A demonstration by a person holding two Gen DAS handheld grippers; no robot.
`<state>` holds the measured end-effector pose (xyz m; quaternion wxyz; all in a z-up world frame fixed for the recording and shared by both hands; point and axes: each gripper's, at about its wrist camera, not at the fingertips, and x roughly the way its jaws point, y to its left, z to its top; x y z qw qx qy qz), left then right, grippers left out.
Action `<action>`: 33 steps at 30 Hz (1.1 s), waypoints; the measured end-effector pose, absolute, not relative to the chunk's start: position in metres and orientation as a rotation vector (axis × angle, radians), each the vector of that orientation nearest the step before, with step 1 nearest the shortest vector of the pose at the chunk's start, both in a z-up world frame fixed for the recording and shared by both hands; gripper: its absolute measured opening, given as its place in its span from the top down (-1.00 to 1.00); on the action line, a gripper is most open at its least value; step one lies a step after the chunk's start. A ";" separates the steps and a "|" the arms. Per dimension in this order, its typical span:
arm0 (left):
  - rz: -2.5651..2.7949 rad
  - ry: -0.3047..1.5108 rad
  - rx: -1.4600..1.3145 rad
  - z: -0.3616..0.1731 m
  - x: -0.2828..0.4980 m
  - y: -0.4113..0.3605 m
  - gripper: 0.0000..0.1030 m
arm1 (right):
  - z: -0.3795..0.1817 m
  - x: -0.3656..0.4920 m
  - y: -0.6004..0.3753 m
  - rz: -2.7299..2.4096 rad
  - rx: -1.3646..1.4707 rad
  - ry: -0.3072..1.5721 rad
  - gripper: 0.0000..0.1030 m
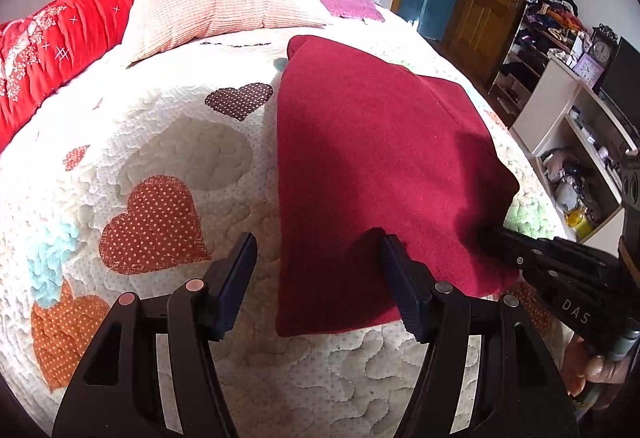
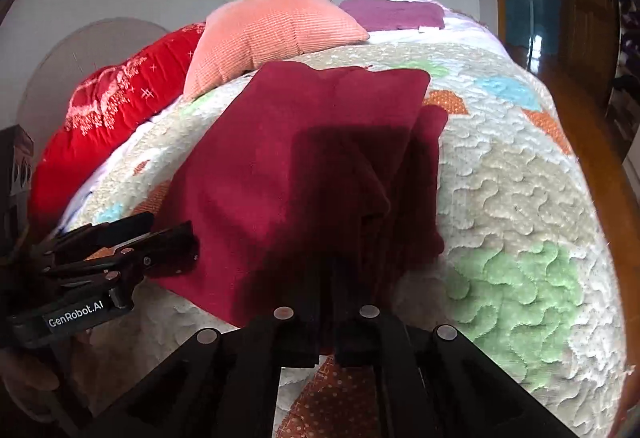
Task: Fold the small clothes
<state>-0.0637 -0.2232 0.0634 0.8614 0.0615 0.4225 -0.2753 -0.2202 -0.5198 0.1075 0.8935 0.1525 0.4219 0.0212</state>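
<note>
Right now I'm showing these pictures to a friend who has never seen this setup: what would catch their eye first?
The dark red cloth, lying folded on the heart-patterned quilt, dominates both views. The right gripper is closed on its near edge, while the left gripper hangs open over its near left corner. Behind them, a peach pillow and a bright red blanket sit at the bed's far side.

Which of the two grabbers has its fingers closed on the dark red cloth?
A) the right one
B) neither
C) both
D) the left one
A: the right gripper has its fingers pinched shut on the cloth's near edge, while the left gripper is spread wide open, holding nothing.
</note>
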 end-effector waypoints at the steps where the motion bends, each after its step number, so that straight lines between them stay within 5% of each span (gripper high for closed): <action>1: -0.580 0.890 0.102 0.065 -0.058 -0.219 -0.27 | 0.113 -0.223 -0.522 0.056 0.326 0.858 0.98; 3: -0.584 0.909 0.027 0.065 -0.042 -0.211 -0.27 | 0.129 -0.229 -0.528 0.026 0.321 0.792 0.88; 4: -0.587 0.923 -0.011 0.065 -0.033 -0.208 -0.28 | 0.135 -0.231 -0.533 -0.013 0.311 0.761 0.59; 5: -0.595 0.936 -0.043 0.064 -0.026 -0.206 -0.30 | 0.139 -0.229 -0.540 -0.052 0.310 0.738 0.18; 6: -0.607 0.942 -0.071 0.063 -0.020 -0.206 -0.41 | 0.140 -0.227 -0.548 -0.081 0.327 0.717 -0.44; 7: -0.620 0.941 -0.098 0.062 -0.014 -0.206 -0.52 | 0.137 -0.223 -0.555 -0.087 0.355 0.706 -0.78; 13: -0.711 1.028 -0.181 0.038 0.017 -0.227 -0.55 | 0.093 -0.173 -0.568 0.032 0.460 0.832 -0.76; 15: -0.752 1.060 -0.210 0.030 0.023 -0.235 -0.55 | 0.085 -0.166 -0.569 0.083 0.524 0.824 -0.50; 16: -0.764 1.055 -0.203 0.031 0.023 -0.237 -0.52 | 0.085 -0.164 -0.568 0.102 0.544 0.825 -0.19; 20: -0.793 1.025 -0.149 0.048 0.010 -0.236 -0.04 | 0.111 -0.175 -0.550 0.113 0.470 0.819 0.23; 28: -0.770 1.043 -0.030 0.079 -0.097 -0.161 0.03 | 0.130 -0.266 -0.499 0.328 0.516 0.884 0.24; 31: -0.709 1.034 0.021 0.066 -0.132 -0.147 -0.01 | 0.108 -0.293 -0.488 0.209 0.426 0.956 -0.13; 33: -0.677 0.972 0.033 0.066 -0.144 -0.142 -0.08 | 0.119 -0.309 -0.489 0.147 0.374 0.914 -0.22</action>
